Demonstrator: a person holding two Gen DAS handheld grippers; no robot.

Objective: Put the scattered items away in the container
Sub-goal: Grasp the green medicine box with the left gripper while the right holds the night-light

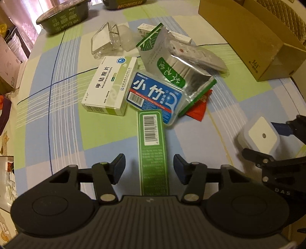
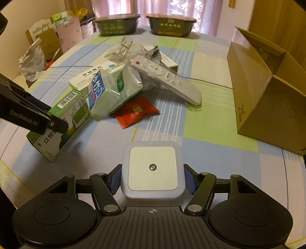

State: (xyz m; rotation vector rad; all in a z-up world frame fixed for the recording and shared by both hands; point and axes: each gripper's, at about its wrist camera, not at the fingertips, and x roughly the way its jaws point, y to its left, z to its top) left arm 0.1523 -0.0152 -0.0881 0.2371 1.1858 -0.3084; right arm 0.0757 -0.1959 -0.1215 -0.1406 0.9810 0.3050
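The left gripper (image 1: 149,168) stands released over the desk (image 1: 57,115), its two blue-padded fingers (image 1: 119,166) spread to either side of the near end of a long green box (image 1: 153,149), with a gap between each pad and the box. The box runs lengthwise away from the gripper, barcode end far, its far end touching the blue dental-floss case (image 1: 155,93); in the right wrist view the same green box (image 2: 63,118) lies at the left with the left gripper's black finger over it. The right gripper (image 2: 153,180) is clenched on a square white night light (image 2: 153,168), pads pressed to its left and right sides, its flat face with the small round sensor turned up; from the left wrist view that night light (image 1: 262,136) sits at the right edge. Beyond lie a white tablet box (image 1: 111,86), a silver-and-green foil pouch (image 1: 168,65), a red sachet (image 2: 136,112), a white remote control (image 2: 166,80) whose long axis runs from far left to near right, and crumpled clear packaging (image 1: 107,38). The open cardboard box (image 2: 267,92) stands at the right of the desk, well apart from the pile. The desk wears a cloth checked in green, blue and white; two dark food tubs (image 2: 118,24) stand at its far edge before pink curtains (image 2: 172,7).
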